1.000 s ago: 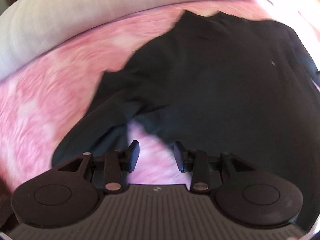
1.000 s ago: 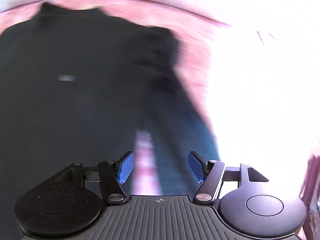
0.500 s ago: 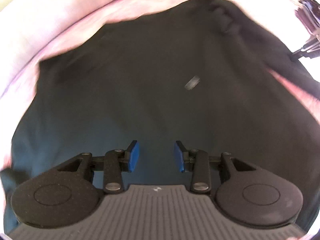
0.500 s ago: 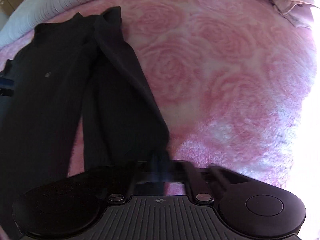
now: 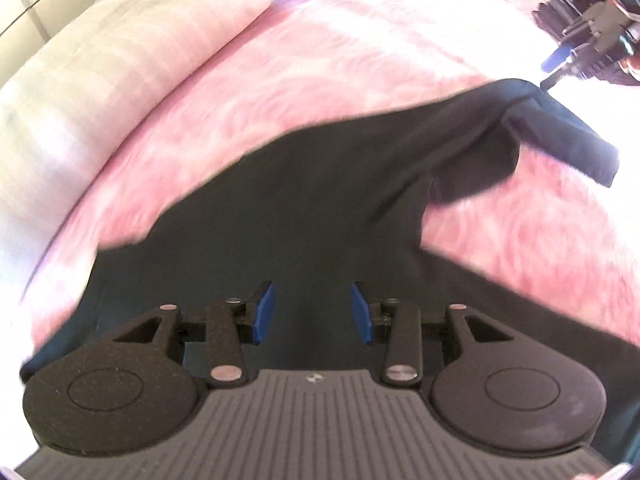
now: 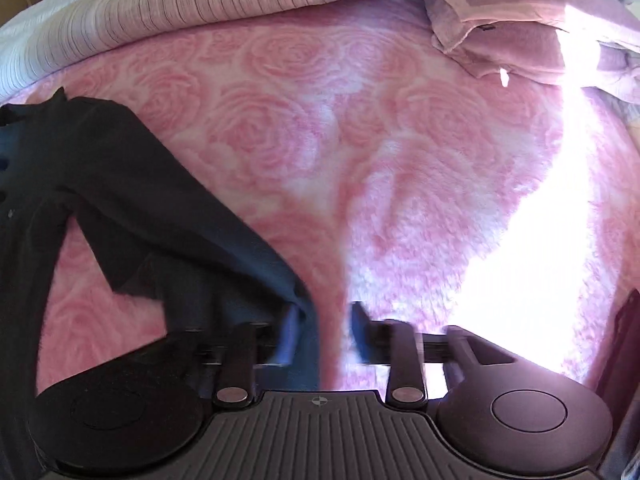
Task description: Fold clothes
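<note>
1. At the far left edge of the bed I see a pale striped cover (image 5: 132, 68) bunched up along the blanket's border; in the right wrist view the same cover (image 6: 224, 4) runs along the far edge.

2. My left tool (image 5: 312, 312) has its blue pads standing wide apart with nothing between them. It hangs over the body of the black garment (image 5: 320, 208), dark cloth filling the gap behind the pads — I cannot tell whether the pads touch it.

3. The black garment lies spread on the pink rose-patterned blanket (image 5: 248, 80), its body toward the near-left part of the bed and one sleeve (image 5: 560, 136) reaching out to the right, folded back on itself with the cuff end lying on the blanket.

4. Seen from the right wrist, the garment (image 6: 120, 184) fills the left side and the sleeve runs diagonally down to my right tool (image 6: 324, 332).

5. My right tool's pads are apart, though blurred; the sleeve's end drapes against the left pad and into the gap. I cannot tell whether it is pinched or just lying there.

6. To the right the blanket (image 6: 400, 160) is bare, with a bright patch of sunlight across it — toward the far right corner lies a crumpled mauve cloth (image 6: 508, 48).
</note>
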The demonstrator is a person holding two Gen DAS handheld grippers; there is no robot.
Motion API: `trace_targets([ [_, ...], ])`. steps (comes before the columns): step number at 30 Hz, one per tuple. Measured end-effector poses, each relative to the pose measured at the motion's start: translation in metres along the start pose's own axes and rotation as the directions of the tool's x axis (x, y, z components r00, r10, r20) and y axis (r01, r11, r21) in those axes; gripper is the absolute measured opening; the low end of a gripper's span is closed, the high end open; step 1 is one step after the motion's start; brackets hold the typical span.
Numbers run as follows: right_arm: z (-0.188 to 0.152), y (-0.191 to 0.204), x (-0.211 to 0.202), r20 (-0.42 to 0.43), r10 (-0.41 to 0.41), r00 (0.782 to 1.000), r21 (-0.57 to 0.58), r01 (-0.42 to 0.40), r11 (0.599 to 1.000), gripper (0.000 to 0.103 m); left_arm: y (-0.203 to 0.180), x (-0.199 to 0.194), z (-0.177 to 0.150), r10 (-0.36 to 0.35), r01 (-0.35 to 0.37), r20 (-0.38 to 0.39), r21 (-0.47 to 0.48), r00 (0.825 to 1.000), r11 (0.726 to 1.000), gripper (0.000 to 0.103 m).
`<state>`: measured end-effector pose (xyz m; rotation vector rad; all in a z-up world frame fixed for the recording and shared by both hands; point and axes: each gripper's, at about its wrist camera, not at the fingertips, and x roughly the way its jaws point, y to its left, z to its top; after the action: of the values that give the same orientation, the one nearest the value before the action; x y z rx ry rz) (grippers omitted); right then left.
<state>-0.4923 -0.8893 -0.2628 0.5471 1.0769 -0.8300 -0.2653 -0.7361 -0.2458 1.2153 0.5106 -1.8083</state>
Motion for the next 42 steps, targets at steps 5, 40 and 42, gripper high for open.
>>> trace_targets([
  [5,-0.038,-0.012,-0.015,-0.014,0.048,0.999,0.091,-0.046,0.995,0.054,-0.014,0.027,0.045,-0.006,0.004,0.028,0.081,1.0,0.997,0.037],
  [40,-0.019,-0.088,0.008,-0.218,-0.199,0.955,-0.247,0.143,0.958,0.013,0.03,0.103,0.089,0.008,-0.006,-0.016,0.15,1.0,0.989,0.048],
  [42,-0.024,-0.095,0.009,-0.225,-0.187,0.956,-0.211,0.14,0.967,0.024,0.031,0.107,0.09,-0.019,0.025,-0.032,0.186,0.999,0.982,0.042],
])
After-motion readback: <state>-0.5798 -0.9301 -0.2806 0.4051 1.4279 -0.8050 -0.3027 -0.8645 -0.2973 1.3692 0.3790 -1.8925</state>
